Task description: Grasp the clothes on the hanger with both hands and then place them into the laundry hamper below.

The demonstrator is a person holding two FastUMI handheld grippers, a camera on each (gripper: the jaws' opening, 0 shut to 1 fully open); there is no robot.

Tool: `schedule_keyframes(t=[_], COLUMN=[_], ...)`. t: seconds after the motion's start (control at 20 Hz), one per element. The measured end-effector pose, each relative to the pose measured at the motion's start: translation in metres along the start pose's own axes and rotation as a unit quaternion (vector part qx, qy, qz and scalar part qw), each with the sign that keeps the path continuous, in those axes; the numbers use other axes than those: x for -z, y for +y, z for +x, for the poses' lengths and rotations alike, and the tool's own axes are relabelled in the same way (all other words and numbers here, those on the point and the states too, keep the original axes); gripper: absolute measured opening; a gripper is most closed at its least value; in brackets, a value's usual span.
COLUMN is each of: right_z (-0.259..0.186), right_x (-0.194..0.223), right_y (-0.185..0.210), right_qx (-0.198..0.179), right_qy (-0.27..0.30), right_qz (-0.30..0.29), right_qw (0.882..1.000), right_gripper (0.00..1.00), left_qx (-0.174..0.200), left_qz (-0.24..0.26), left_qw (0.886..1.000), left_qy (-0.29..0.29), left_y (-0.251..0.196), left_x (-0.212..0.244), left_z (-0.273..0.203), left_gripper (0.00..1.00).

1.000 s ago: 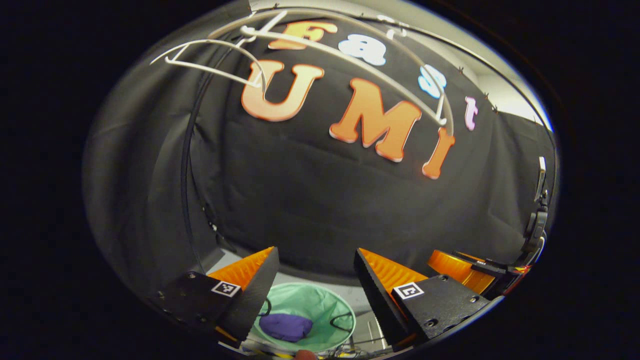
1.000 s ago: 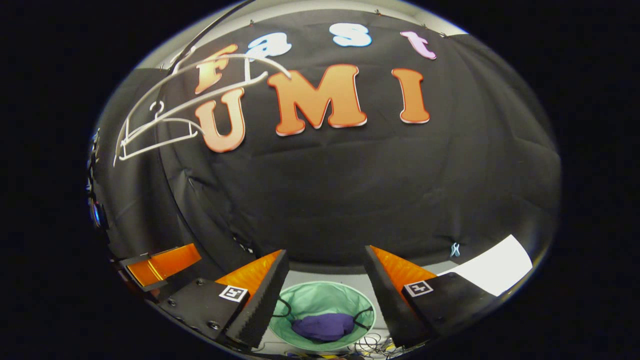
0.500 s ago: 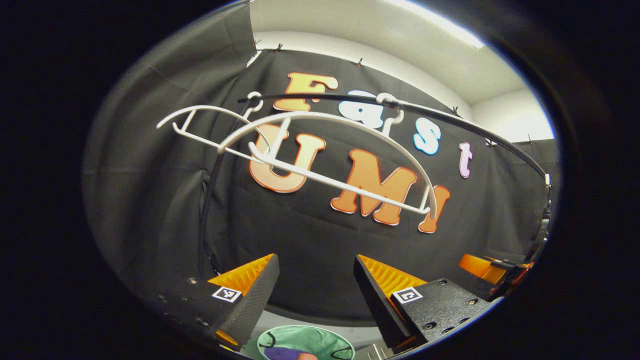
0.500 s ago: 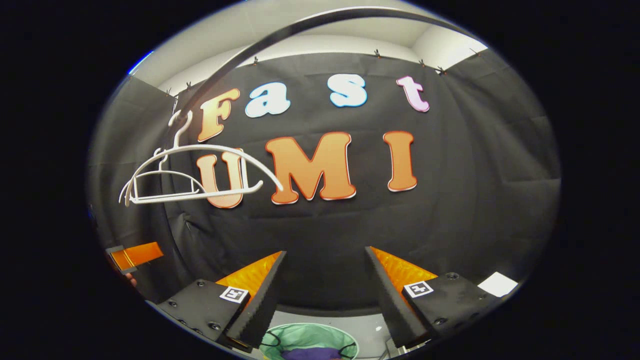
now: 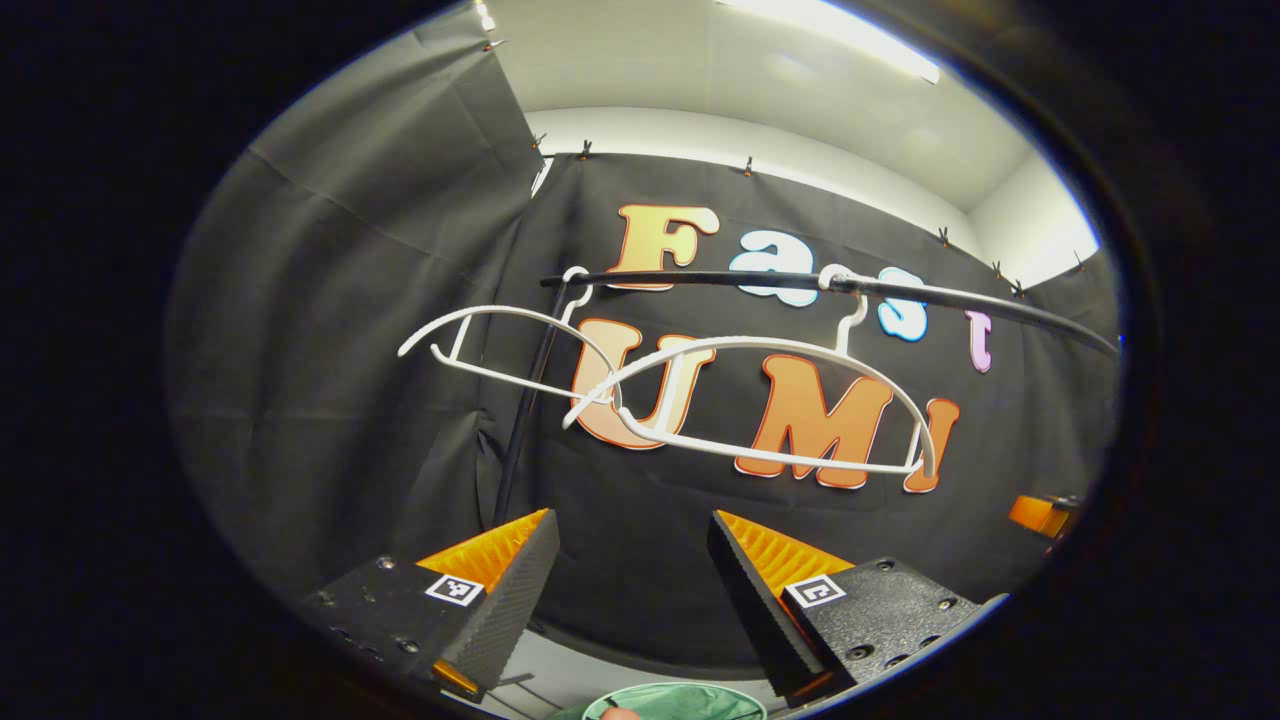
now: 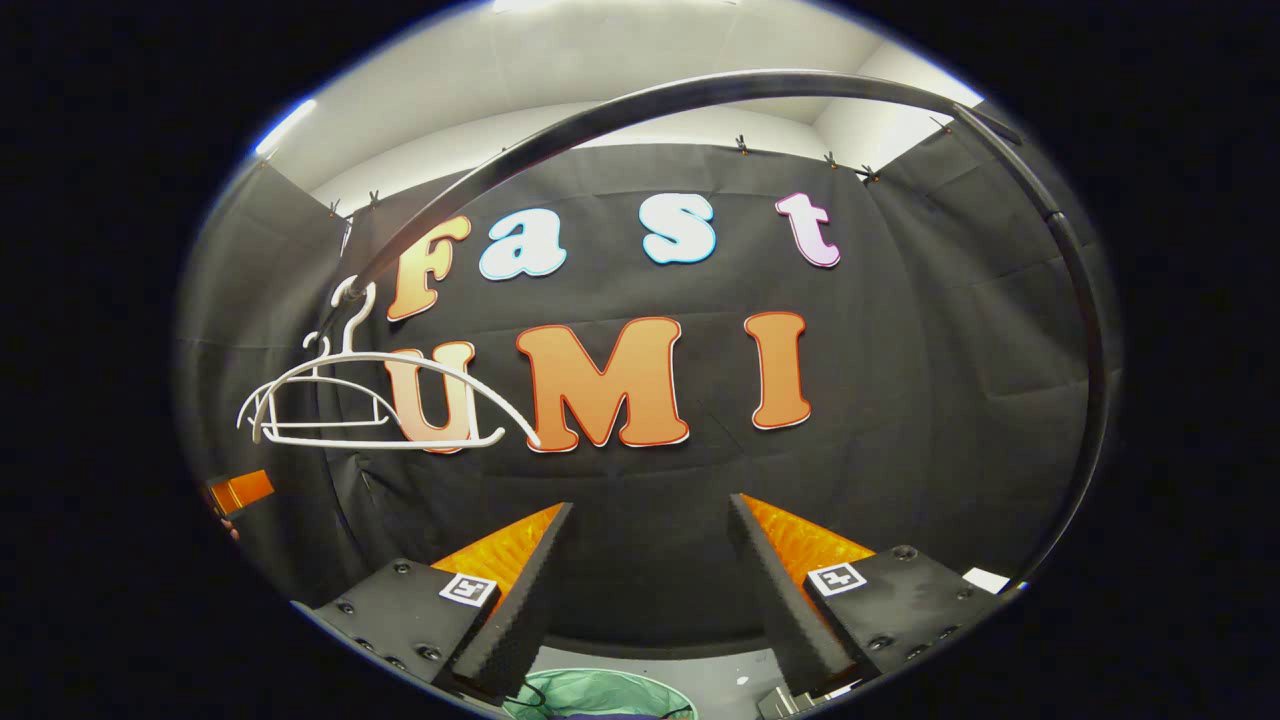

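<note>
In the left gripper view the left gripper [image 5: 630,590] sits nearest, its two orange-faced fingers [image 5: 500,570] spread wide with nothing between them. Just past the fingertips, at the bottom edge, the mint-green rim of the laundry hamper [image 5: 700,700] peeks in, standing on the pale floor [image 5: 560,675] below the gripper. Farther off, two bare white hangers hook over the black rail [image 5: 830,290]: the nearer hanger [image 5: 760,400] toward the rail's middle, the far hanger [image 5: 500,345] at the rail's left end, their arms overlapping. The rail's black upright [image 5: 520,440] drops down the wall behind them. At the far right edge a scrap of orange shows, part of the right gripper

In the right gripper view the right gripper [image 6: 650,590] is also parted wide and empty, black-backed fingers [image 6: 510,600] apart. Below them lies the hamper [image 6: 600,695], with a sliver of purple clothes [image 6: 610,715] in it at the very bottom edge. The rail [image 6: 620,110] arches overhead and bends down the right side. Both hangers [image 6: 380,400] hang bare at the rail's left end, and an orange bit of the other gripper shows below them
</note>
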State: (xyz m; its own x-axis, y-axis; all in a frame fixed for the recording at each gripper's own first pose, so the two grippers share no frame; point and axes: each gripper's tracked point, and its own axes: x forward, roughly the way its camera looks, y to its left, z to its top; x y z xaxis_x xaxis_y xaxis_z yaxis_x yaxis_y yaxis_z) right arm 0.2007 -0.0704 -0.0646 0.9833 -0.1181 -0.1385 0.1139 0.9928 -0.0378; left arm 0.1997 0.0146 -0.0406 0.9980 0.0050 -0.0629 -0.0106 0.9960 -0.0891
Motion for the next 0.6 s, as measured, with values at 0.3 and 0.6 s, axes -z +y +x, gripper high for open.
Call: schedule_keyframes(t=[0.3, 0.6], right_z=[-0.004, -0.002], right_x=[-0.007, -0.007], right_y=[-0.002, -0.002], right_qx=[0.003, 0.003], right_qy=[-0.007, -0.002], right_qz=[-0.013, -0.010], right_qw=[1.000, 1.000], right_gripper=[0.89, 0.89], left_qx=[-0.014, -0.004], left_qz=[0.007, 0.006], left_qw=[1.000, 1.000], left_qy=[-0.001, -0.010], left_y=[0.016, 0.006], left_x=[-0.006, -0.009], left_z=[0.003, 0.001], left_gripper=[0.91, 0.95])
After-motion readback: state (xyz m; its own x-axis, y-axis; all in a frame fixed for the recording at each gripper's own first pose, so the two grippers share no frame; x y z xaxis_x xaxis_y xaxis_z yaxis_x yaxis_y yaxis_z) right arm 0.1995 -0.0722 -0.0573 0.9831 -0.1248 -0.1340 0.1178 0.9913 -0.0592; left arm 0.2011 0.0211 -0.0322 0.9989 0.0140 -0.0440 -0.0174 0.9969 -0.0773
